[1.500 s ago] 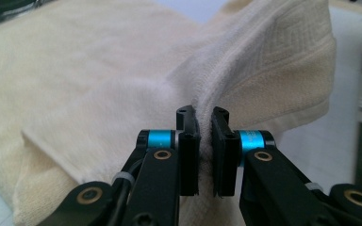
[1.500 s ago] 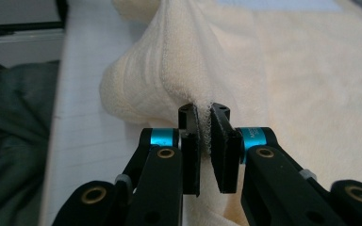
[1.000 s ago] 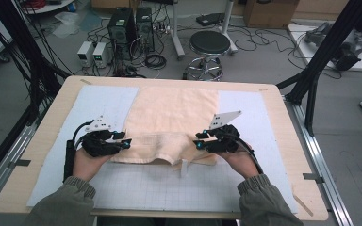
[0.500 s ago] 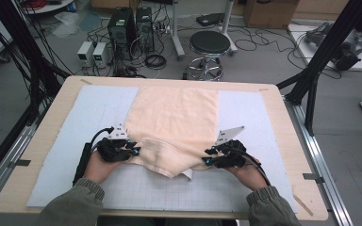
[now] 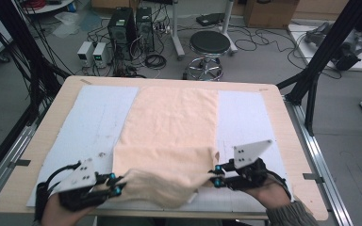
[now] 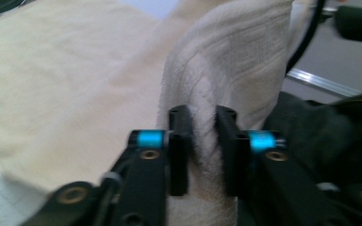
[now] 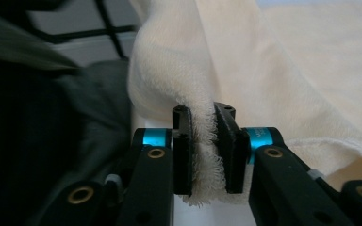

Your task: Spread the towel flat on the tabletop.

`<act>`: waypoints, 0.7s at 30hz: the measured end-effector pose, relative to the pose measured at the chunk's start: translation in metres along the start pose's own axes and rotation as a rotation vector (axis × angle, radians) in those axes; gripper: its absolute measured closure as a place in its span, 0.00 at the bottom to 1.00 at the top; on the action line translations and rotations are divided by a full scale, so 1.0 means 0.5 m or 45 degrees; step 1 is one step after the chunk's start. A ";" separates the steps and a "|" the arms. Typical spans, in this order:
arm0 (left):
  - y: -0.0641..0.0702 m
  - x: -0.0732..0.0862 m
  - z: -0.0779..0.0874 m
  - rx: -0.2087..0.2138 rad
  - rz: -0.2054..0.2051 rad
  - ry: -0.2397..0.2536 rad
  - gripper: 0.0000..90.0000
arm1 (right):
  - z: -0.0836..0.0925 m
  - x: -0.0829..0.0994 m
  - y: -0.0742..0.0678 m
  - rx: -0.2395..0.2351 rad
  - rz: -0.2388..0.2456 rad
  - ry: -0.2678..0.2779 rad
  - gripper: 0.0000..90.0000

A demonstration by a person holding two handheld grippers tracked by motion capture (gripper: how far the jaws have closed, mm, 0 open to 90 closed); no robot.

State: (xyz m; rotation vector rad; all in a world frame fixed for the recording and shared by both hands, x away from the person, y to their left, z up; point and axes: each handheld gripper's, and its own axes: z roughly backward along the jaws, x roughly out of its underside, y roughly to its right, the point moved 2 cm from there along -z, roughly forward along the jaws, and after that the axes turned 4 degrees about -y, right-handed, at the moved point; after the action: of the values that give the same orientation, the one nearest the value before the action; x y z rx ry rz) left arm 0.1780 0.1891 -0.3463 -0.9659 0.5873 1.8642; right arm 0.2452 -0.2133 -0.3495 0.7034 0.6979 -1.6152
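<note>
A cream towel (image 5: 169, 122) lies lengthwise down the middle of the table, its near end raised and sagging between my two grippers. My left gripper (image 5: 118, 184) pinches the near left corner; in the left gripper view a thick fold of towel (image 6: 226, 61) sits between the jaws of that gripper (image 6: 202, 127), which have just eased slightly wider while still pressing it. My right gripper (image 5: 215, 176) holds the near right corner; in the right gripper view the fringed edge of the towel (image 7: 287, 70) is clamped in that gripper (image 7: 202, 127), whose jaws have just been closing.
A pale grey mat (image 5: 99, 117) covers the wooden table (image 5: 42, 141), whose near edge is just under my hands. Black frame posts (image 5: 325, 52) rise at both sides. Beyond the table stand a stool (image 5: 209, 44) and computer boxes (image 5: 127, 23) with cables.
Both hands have drawn back toward the table's near edge and risen a little. The towel's near end came with them and now hangs lifted between the grippers.
</note>
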 end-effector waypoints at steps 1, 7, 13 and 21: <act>0.012 -0.002 0.010 -0.010 -0.009 0.008 0.69 | 0.011 -0.004 -0.017 -0.023 0.007 0.019 0.75; -0.034 0.020 -0.030 -0.040 -0.012 0.012 0.57 | 0.013 0.003 0.001 0.067 -0.036 0.052 0.64; -0.122 0.081 -0.130 -0.030 0.075 -0.071 0.50 | -0.079 0.066 0.081 0.140 -0.128 -0.084 0.59; -0.134 0.123 -0.193 0.084 0.014 -0.245 0.50 | -0.124 0.101 0.114 0.149 -0.191 -0.160 0.58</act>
State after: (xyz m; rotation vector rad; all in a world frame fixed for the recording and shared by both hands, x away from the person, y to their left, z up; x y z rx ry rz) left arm 0.2577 0.1814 -0.4522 -0.7316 0.5351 1.9094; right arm 0.2986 -0.2055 -0.4315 0.6398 0.5796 -1.8334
